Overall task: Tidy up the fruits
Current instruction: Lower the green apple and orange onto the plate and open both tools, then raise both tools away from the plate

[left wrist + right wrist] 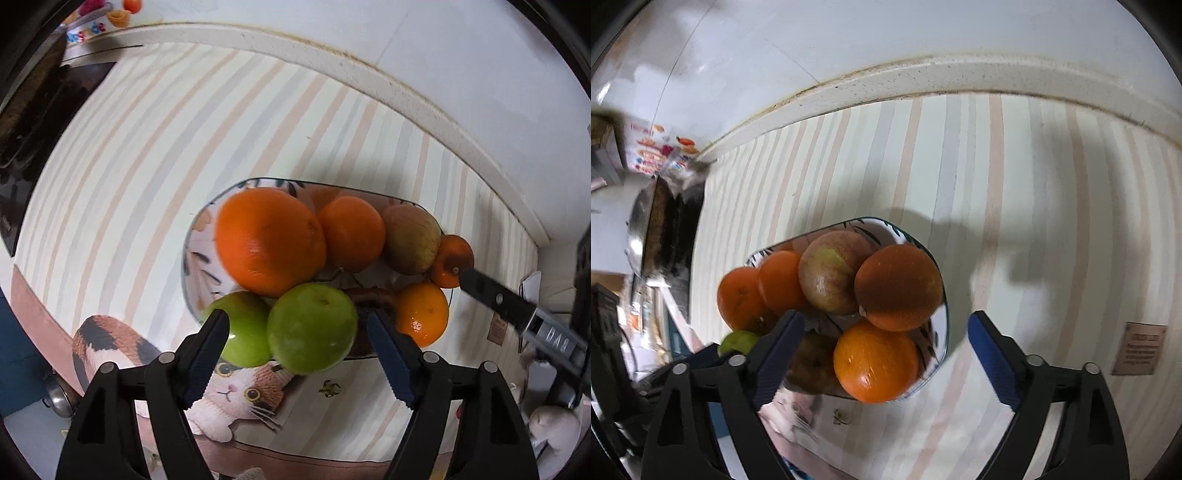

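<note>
While both tongs hang over fruit plate (192, 258) on striped counter (147, 166): left tongs (297, 328) spread wide, straddling green apple (312, 328), not gripping; right tongs (886, 339) agape, empty, above orange (875, 360).

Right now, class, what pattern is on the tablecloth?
Pale stripes on the tablecloth; clearest in the right wrist view.
</note>
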The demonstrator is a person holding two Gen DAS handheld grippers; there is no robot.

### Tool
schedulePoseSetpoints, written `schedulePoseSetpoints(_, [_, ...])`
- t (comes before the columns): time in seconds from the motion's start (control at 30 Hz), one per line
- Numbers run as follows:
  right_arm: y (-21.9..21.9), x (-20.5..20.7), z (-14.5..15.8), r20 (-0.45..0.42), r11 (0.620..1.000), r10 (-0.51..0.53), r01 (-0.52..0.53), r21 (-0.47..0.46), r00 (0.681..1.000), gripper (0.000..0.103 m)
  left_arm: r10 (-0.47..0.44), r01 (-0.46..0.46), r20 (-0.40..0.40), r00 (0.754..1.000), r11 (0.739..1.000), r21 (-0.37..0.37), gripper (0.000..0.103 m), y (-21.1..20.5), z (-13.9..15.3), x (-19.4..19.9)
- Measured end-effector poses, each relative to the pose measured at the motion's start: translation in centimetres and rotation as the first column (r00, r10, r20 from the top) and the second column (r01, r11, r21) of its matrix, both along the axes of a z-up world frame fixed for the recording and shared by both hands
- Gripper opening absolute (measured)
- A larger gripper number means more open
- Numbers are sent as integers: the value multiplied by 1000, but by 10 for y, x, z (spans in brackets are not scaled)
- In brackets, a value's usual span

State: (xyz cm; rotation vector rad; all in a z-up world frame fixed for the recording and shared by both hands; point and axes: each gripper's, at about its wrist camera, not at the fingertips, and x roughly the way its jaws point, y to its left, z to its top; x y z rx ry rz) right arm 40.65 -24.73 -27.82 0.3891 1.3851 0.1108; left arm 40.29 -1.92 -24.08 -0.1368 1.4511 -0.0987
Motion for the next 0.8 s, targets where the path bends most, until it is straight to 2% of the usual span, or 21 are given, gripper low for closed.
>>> schedulePoseSetpoints(0.1, [19,-15,19,49,995,59,-54,-88,997,97,26,-27,30,999,1000,16,89,10,6,-14])
schedulePoseSetpoints(0.3, [53,-55,48,110,968,162,-136,-209,981,98,51,-60,96,994,994,93,89,26,17,-48])
schedulePoseSetpoints(0.43, [61,-74,63,125,964,174,-142,-226,977,98,42,-56,115,992,992,114,89,26,27,-69])
schedulePoseSetpoints(0.57, [62,-95,88,162,962,174,-132,-239,971,98,20,-47,189,982,989,141,98,23,51,-90])
schedulePoseSetpoints(0.8, [60,-139,135,245,965,164,-104,-241,956,98,-15,-25,285,958,990,135,98,15,97,-131])
